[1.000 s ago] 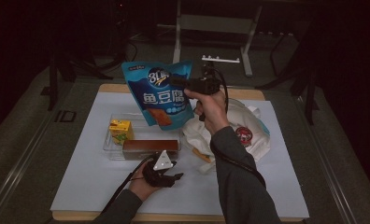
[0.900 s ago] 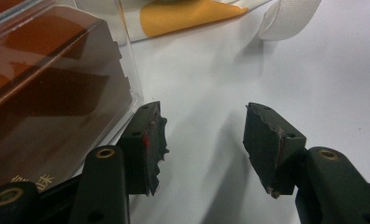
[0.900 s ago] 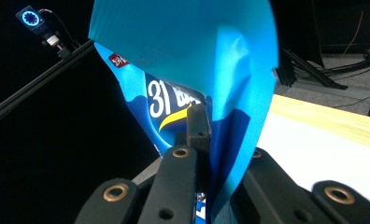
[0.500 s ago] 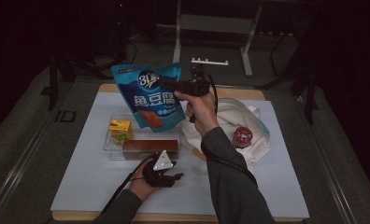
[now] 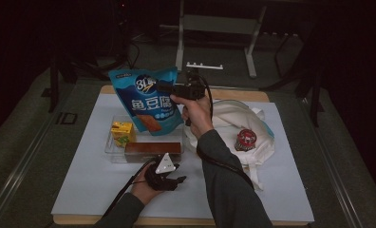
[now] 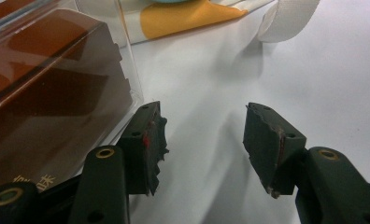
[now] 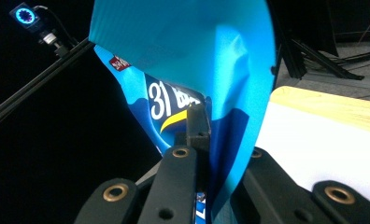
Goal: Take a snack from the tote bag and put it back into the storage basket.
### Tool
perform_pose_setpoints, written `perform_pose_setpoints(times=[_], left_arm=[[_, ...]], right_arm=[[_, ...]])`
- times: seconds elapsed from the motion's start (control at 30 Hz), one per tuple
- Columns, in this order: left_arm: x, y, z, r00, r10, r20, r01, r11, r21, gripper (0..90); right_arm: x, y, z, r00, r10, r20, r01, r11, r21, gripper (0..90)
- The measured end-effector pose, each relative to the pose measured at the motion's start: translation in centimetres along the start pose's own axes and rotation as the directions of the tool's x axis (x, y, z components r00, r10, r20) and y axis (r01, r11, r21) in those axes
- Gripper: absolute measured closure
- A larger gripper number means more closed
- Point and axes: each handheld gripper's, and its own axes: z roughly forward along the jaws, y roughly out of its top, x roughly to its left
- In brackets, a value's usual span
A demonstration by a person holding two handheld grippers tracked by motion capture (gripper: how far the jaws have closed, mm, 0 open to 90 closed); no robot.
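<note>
A blue snack bag (image 5: 150, 102) with white lettering hangs in the air over the clear plastic tray (image 5: 111, 151), held by its top right edge. My right gripper (image 5: 169, 88) is shut on the blue snack bag (image 7: 192, 70), whose film is pinched between the jaws. My left gripper (image 5: 169, 179) rests low on the white mat near the front, open, with nothing between its fingers (image 6: 145, 140). It sits just right of the tray's corner (image 6: 127, 88). A brown box (image 5: 153, 148) and a yellow carton (image 5: 122, 133) lie in the tray.
A white cloth tote bag (image 5: 238, 128) with a round red badge (image 5: 246, 139) lies on the right of the white mat (image 5: 81, 180). Its strap (image 6: 286, 18) reaches toward my left gripper. A metal frame (image 5: 214, 28) stands behind the table.
My right gripper has carried the blue snack bag leftward and a little lower, so it now hangs over the tray. The left gripper has stayed put.
</note>
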Motion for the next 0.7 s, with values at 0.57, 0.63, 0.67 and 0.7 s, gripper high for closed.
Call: perform_pose_setpoints(times=[0.57, 0.63, 0.67, 0.7], left_arm=[[0.0, 0.0, -0.1, 1.0, 0.0, -0.002, 0.0, 1.0, -0.007, 46.5], [0.0, 0.0, -0.1, 1.0, 0.0, -0.002, 0.0, 1.0, -0.007, 46.6], [0.0, 0.0, -0.1, 1.0, 0.0, -0.003, 0.0, 1.0, -0.007, 46.5], [0.0, 0.0, -0.1, 1.0, 0.0, -0.003, 0.0, 1.0, -0.007, 46.5]], right_arm=[[-2.1, -1.5, 1.5, 0.9982, 0.057, 0.02, -0.057, 0.998, -0.018, 89.5], [-2.3, -1.7, 1.7, 0.9981, 0.056, 0.026, -0.056, 0.998, -0.015, 89.4], [-2.4, -1.8, 1.7, 0.9978, 0.058, 0.031, -0.057, 0.998, -0.018, 89.4], [-2.5, -1.9, 1.8, 0.9977, 0.06, 0.034, -0.059, 0.998, -0.023, 89.4]])
